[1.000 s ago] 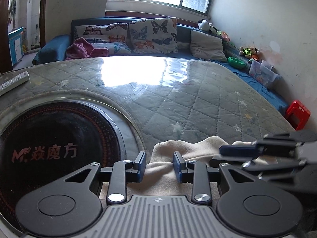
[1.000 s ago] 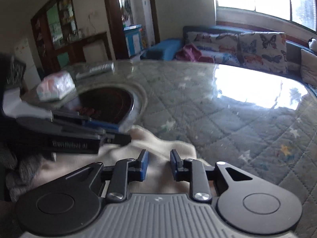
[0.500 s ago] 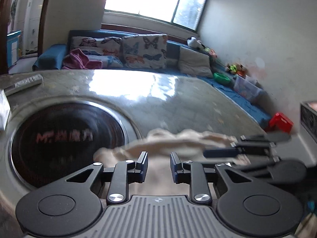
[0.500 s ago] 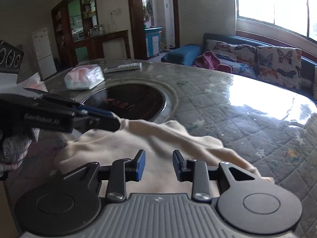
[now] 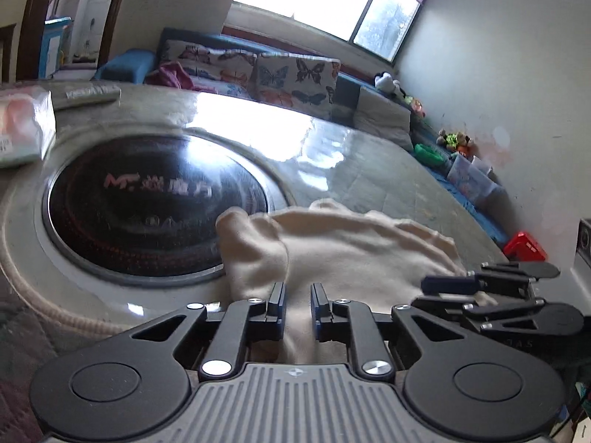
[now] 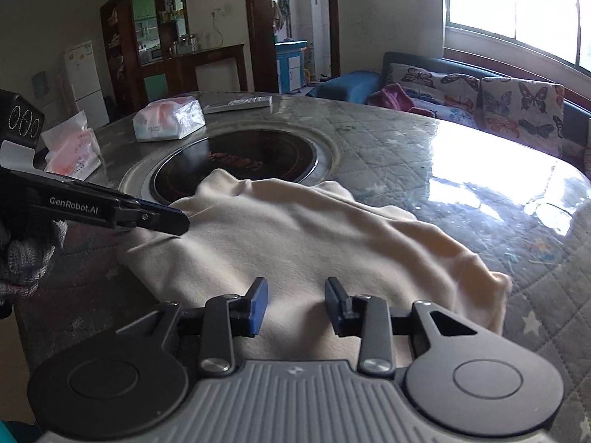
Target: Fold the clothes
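Cream garment (image 5: 332, 243), one only, lies crumpled on the glass-topped quilted table (image 5: 369, 155), its far edge lapping onto the round black induction hob (image 5: 147, 199).

Left wrist view: the left gripper (image 5: 297, 306) has its jaws closing over a raised ridge of the fabric; cloth sits between the blue pads but I cannot see them pressing it yet. The right gripper (image 5: 428, 288) reaches in from the right, low over the near hem. One hob, one tissue pack (image 5: 22, 129), one remote (image 5: 92, 92).

Right wrist view: the right gripper (image 6: 295, 304) has jaws opening, apart, fabric below and between them, unpinched. The left gripper (image 6: 173, 221) noses onto the garment's left edge (image 6: 295, 243). Two tissue packs (image 6: 168, 120) here, one remote (image 6: 243, 103).

Handling, judged: soft, light, limp knit; it will sag and bunch, slide easily on the glass. Best taken at hem corners or a firm seam, a thin pinch at each gripper, lifted together to keep it spread.
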Demonstrator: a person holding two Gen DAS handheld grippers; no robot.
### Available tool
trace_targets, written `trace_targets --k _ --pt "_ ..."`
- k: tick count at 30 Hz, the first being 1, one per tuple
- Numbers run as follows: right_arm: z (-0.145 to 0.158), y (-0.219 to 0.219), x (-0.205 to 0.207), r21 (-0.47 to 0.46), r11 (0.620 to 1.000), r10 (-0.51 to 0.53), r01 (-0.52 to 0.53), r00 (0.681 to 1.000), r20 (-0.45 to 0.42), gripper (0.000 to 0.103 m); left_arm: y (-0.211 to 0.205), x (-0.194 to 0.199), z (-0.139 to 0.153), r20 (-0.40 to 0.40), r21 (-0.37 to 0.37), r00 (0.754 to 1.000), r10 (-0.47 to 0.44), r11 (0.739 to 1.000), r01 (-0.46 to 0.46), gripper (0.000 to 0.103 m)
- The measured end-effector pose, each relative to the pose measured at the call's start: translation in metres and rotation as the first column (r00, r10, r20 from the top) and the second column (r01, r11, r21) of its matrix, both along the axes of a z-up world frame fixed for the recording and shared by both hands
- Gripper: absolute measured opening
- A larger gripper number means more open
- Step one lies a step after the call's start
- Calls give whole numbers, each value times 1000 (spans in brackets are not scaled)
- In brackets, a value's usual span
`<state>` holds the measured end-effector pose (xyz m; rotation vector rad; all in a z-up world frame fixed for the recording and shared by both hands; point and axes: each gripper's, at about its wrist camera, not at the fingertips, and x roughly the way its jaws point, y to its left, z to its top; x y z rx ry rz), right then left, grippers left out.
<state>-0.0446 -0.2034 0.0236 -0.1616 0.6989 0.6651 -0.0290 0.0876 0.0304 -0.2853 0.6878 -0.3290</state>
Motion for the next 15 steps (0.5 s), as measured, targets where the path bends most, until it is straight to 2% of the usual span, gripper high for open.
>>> trace_targets --k 3,10,15 --pt "-2 -6 0 6 1000 -18 18 1000 -7 36 -3 8 4 26 1 1000 7 1000 -7 17" --pt "-3 -19 -3 7 999 -41 41 999 -10 37 15 36 -14 -50 25 992 113 993 -112 17" --pt "3 -28 1 20 997 -78 78 997 2 37 24 32 -5 -28 7 990 140 990 -140 17"
